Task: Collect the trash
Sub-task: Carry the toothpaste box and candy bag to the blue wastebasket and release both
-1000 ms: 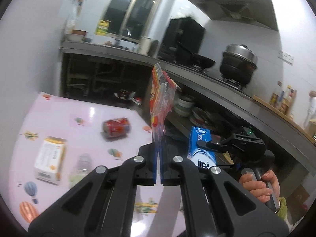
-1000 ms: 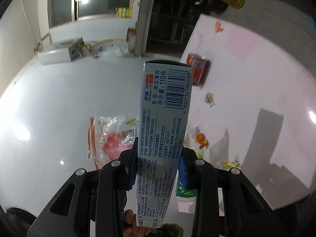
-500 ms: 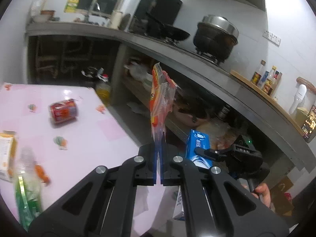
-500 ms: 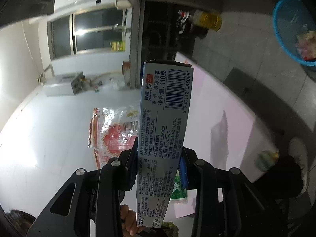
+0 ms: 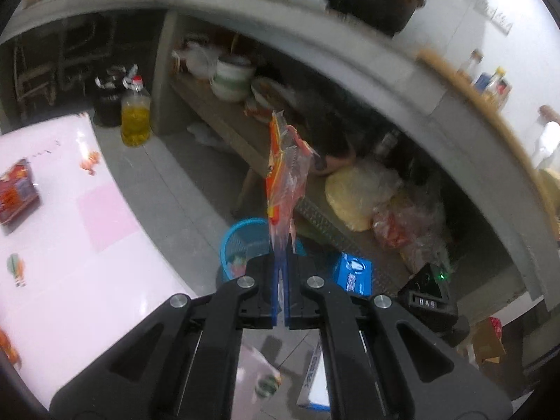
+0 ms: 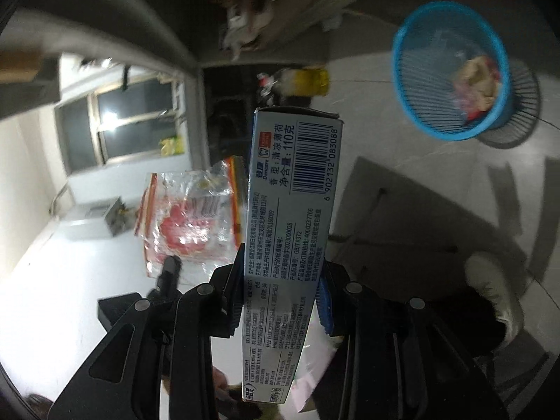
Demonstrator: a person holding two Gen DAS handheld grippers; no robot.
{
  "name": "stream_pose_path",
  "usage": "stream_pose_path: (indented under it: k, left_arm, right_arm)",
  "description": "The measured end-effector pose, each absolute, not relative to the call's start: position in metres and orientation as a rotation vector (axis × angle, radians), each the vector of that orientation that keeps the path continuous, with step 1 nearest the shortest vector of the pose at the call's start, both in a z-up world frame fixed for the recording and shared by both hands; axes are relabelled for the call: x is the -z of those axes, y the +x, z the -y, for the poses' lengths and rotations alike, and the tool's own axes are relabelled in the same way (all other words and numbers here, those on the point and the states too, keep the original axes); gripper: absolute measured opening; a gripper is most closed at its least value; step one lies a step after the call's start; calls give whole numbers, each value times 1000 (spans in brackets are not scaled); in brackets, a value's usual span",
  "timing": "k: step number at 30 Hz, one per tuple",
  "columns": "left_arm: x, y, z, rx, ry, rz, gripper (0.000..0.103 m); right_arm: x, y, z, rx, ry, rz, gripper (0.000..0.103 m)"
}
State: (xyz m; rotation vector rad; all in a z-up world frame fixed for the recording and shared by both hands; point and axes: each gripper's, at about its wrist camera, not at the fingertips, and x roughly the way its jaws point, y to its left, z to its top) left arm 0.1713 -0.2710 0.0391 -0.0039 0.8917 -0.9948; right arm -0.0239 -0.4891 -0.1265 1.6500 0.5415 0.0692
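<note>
Our left gripper (image 5: 279, 292) pinches a crinkled plastic wrapper (image 5: 285, 175); our right gripper (image 6: 280, 297) clamps a toothpaste box (image 6: 290, 217) upright. Blue waste basket (image 5: 241, 241) sits on the floor just beyond the left gripper, ahead and right of the right one. We judge carry-to-bin underway; next, centre each over the basket and release.

Each black hand-held gripper (image 5: 279, 292) shows silver screws and blue-edged fingers (image 6: 323, 301).
</note>
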Motion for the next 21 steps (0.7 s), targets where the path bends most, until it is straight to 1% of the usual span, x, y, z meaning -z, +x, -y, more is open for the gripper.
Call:
stream_pose_path:
  k: [5,13,19,21]
  left_arm:
    - [2,196,335,967,107,-1019,1]
    - [74,229,407,899,222,-1189,1]
    - [117,244,460,847,313,-1252,1]
    - [133,249,474,835,337,-1287,6]
  right_arm:
    - [168,-35,513,44,1695,-565,34]
    - [221,-41,544,180,1726,-608,34]
    - [245,-47,552,222,1763,-612,34]
    - [253,-52,555,236,1774,-612,34]
